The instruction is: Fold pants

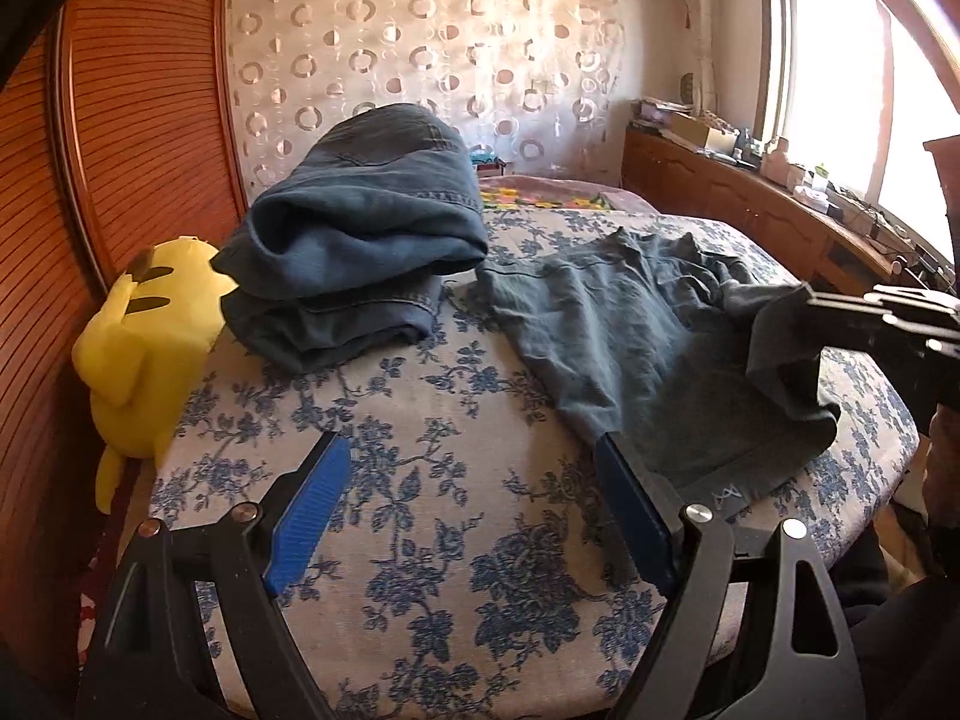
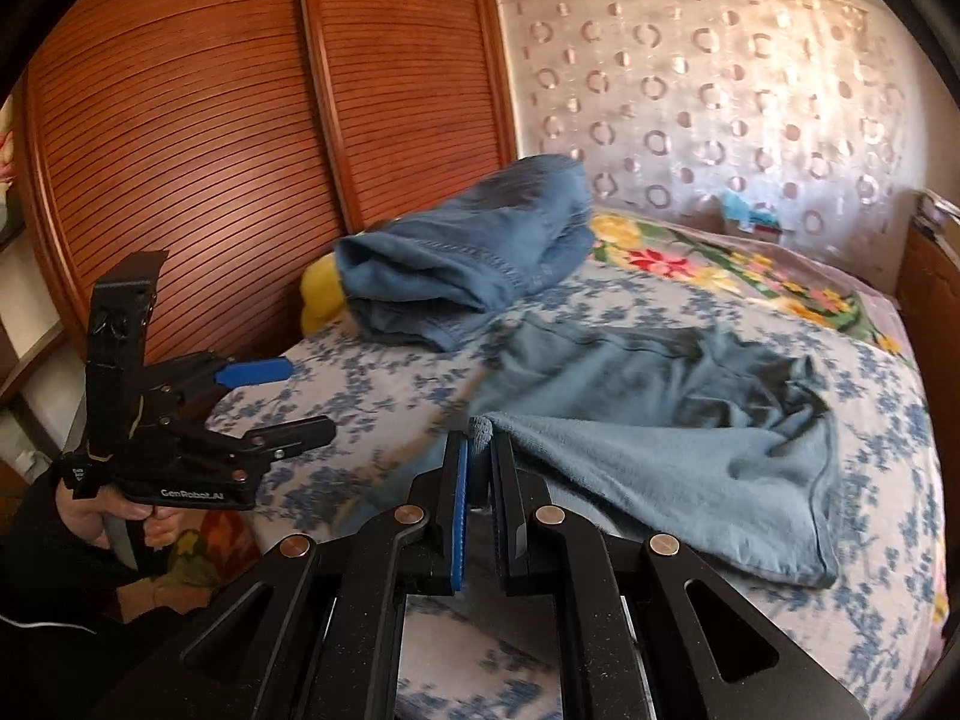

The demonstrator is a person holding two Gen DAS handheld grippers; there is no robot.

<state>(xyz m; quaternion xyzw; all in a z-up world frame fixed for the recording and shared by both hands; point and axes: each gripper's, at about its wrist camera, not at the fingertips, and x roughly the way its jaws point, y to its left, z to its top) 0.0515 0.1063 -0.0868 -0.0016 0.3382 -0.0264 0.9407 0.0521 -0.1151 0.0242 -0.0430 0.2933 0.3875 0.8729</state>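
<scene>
**Right wrist view: pants corner clamped**

The right gripper [image 2: 480, 468] has its fingers clamped on a corner of the gray-blue pants [image 2: 660, 420], spread on the bed [image 2: 384, 396]. The left gripper [image 1: 474, 504] hovers beside them, fingers apart, holding nothing.

Each wrist camera looked forward and downward along its gripper, close over the blue-flowered bedspread [image 1: 432, 396]; both views shared the folded blue denim jeans [image 1: 360, 240] and circle-patterned sheer curtain [image 2: 720, 96].
</scene>
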